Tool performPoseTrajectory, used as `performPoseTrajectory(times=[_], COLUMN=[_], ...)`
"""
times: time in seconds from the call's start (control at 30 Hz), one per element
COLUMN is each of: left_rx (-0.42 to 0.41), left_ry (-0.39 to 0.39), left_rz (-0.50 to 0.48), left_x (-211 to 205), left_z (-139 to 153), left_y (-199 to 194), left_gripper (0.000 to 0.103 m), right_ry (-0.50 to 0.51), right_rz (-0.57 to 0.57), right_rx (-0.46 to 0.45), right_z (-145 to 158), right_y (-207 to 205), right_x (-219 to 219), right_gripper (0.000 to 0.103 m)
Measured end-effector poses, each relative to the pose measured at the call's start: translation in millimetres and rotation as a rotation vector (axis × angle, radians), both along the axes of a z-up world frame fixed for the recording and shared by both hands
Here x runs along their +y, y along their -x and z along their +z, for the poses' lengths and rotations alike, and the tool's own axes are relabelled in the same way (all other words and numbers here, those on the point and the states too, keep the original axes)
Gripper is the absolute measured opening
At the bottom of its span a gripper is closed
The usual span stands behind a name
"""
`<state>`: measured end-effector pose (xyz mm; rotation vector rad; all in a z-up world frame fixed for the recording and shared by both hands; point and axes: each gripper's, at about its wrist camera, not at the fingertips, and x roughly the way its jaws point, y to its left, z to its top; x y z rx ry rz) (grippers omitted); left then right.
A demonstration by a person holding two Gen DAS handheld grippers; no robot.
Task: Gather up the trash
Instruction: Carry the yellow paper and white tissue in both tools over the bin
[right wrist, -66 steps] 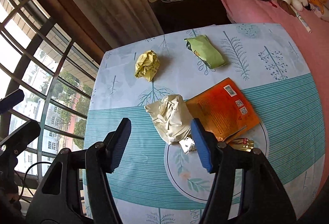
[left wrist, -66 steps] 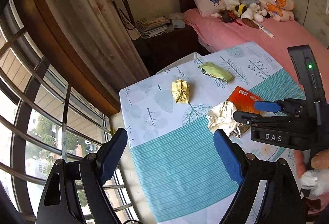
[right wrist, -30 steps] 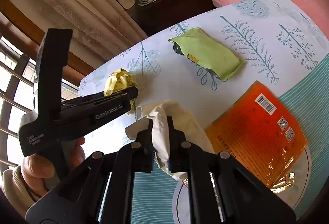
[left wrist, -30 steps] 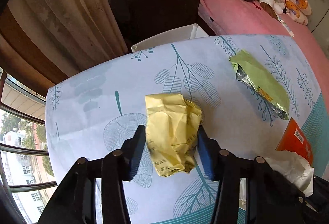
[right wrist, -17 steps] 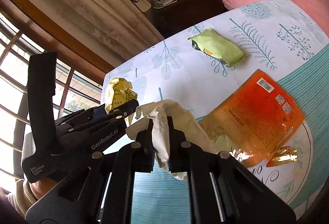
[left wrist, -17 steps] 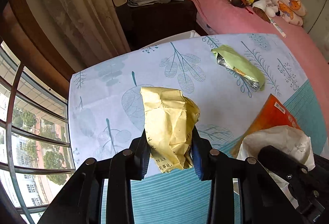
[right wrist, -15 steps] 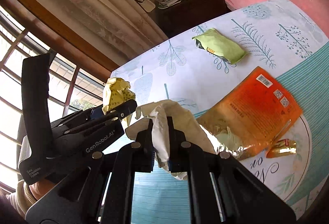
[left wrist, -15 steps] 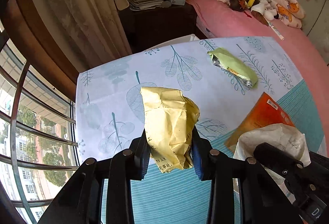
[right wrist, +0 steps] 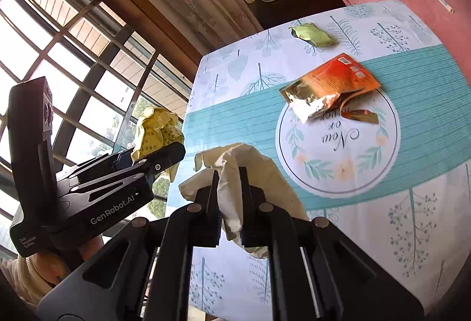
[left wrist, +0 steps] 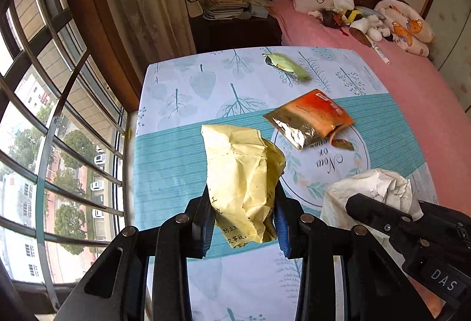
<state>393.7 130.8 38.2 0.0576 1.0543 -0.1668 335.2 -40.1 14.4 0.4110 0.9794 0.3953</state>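
My left gripper [left wrist: 243, 221] is shut on a crumpled yellow paper [left wrist: 243, 173], held in the air above the near part of the table; the same yellow paper [right wrist: 157, 131] shows at the left of the right wrist view. My right gripper [right wrist: 229, 197] is shut on a crumpled white paper [right wrist: 259, 168], also lifted, and that white paper [left wrist: 374, 191] appears at the lower right of the left wrist view. On the tablecloth lie an orange foil packet [left wrist: 309, 117], a green wrapper [left wrist: 287, 66] farther back and a small brown wrapper [left wrist: 343, 143].
The table [left wrist: 176, 115] with a leaf-print and teal cloth stands against a barred window [left wrist: 44, 115] on the left. A pink bed [left wrist: 397, 61] with pillows and soft toys lies to the right. A dark nightstand [left wrist: 232, 26] with stacked papers stands behind the table.
Both grippers have lifted up and back toward the table's near edge with their papers in them. The orange packet, uncovered, lies with its foil side showing.
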Motion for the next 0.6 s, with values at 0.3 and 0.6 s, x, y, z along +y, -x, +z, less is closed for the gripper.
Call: performPoseTrajectory(times=[0.3,0.6], left_rx=[-0.017,0.017], left_ry=[-0.037,-0.066], left_rz=[0.088,0.127], left_x=[-55.0,-104.9], left_z=[-0.9,-23.3], left_y=[162.1,298.6], left_gripper=[0.034,0.035], right_ry=[0.056,0.113], right_rz=[0.112,0.172], right_rx=[-0.017,-0.007], right_z=[-3.5,-19.0], right_y=[128.4,241.5], right_x=[-54.2,-110.0], right_gripper=[0.006,0.006])
